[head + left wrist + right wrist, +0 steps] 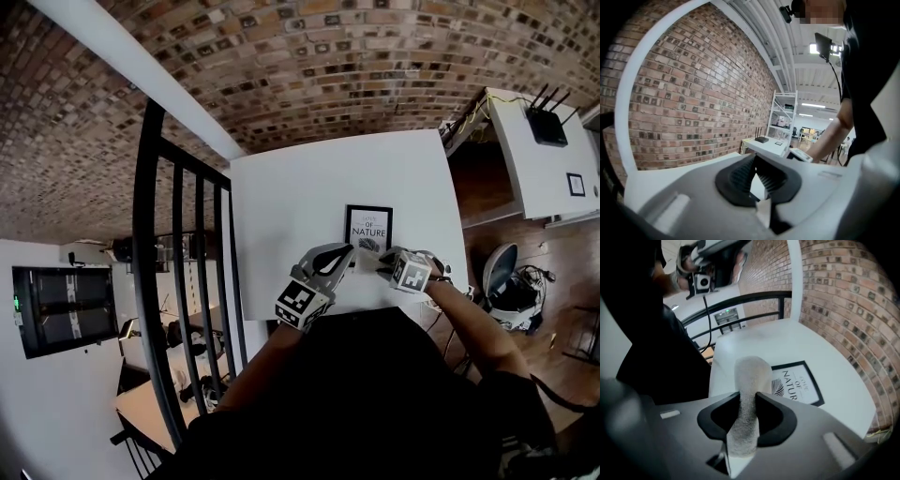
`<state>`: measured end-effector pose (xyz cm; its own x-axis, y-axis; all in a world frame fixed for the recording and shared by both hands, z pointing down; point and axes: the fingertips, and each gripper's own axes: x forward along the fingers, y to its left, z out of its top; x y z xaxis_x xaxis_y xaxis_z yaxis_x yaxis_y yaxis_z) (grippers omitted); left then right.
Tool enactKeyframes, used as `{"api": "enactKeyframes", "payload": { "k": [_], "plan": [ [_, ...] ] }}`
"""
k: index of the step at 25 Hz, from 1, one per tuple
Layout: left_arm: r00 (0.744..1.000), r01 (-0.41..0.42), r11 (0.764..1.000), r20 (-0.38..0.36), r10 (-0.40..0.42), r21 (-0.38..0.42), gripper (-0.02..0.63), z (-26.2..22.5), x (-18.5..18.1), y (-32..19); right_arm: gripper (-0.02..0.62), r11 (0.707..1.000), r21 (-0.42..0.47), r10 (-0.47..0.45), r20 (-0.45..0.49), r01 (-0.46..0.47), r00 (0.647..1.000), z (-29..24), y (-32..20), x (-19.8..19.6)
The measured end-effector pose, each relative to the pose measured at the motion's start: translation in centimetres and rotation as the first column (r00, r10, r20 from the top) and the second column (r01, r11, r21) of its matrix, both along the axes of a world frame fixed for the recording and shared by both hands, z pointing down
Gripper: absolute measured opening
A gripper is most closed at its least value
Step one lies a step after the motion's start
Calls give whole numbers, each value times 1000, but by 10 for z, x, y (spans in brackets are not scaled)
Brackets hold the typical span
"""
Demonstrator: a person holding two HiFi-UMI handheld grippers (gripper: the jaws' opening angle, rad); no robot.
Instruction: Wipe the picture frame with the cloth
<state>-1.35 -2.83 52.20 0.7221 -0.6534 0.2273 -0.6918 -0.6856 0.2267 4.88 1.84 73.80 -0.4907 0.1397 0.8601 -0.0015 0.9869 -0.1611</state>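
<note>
A black picture frame [368, 228] with a white print lies flat on the white table [281, 206]; it also shows in the right gripper view [799, 383]. My right gripper [382, 262] hovers just near of the frame's lower edge, shut on a grey cloth [749, 390] that sticks up between its jaws and hangs over the frame's near corner. The cloth [367, 247] shows as a pale patch in the head view. My left gripper [343, 253] is close beside it on the left, jaws together with nothing in them [758, 180]. The frame is hidden in the left gripper view.
A black metal railing [150, 234] runs along the table's left side. A second white table [525, 150] with a black router [547, 122] stands to the right, with an office chair [502, 272] below it. A brick wall [693, 103] is behind; white shelving [783, 117] stands farther off.
</note>
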Motion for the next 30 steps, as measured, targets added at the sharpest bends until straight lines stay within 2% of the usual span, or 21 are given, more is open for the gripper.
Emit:
{"api": "enactKeyframes", "payload": {
  "k": [2, 4, 8, 10, 13, 16, 19, 21, 30],
  "plan": [
    [1000, 10, 1000, 0, -10, 6, 0, -2, -3, -2, 98, 996, 12, 88, 82, -89, 993, -25, -20, -5],
    [1000, 18, 1000, 0, -18, 5, 0, -2, -5, -3, 100, 983, 24, 175, 170, -182, 970, -53, -41, -10],
    [1000, 28, 1000, 0, -28, 9, 0, -4, -7, -5, 100, 943, 46, 295, 344, -330, 891, -109, -77, -15],
    [999, 34, 999, -1, -34, 14, 0, -5, -8, -6, 100, 917, 28, 343, 452, -398, 823, -140, -89, -14],
    [999, 45, 999, -4, -45, 25, 0, -9, -10, -8, 100, 877, -32, 392, 623, -479, 677, -199, -101, -16],
    [998, 58, 997, -13, -58, 40, 0, -16, -14, -11, 100, 852, -36, 372, 743, -522, 556, -249, -103, -14],
    [998, 64, 996, -23, -63, 60, 0, -24, -15, -12, 100, 824, -27, 347, 813, -566, 467, -279, -99, -5],
    [998, 60, 996, -24, -59, 69, 0, -27, -15, -12, 100, 819, -17, 328, 834, -573, 444, -286, -93, -2],
    [998, 46, 993, -37, -43, 105, 0, -35, -6, -5, 100, 835, 6, 283, 852, -550, 440, -286, -62, -3]
  ]
}}
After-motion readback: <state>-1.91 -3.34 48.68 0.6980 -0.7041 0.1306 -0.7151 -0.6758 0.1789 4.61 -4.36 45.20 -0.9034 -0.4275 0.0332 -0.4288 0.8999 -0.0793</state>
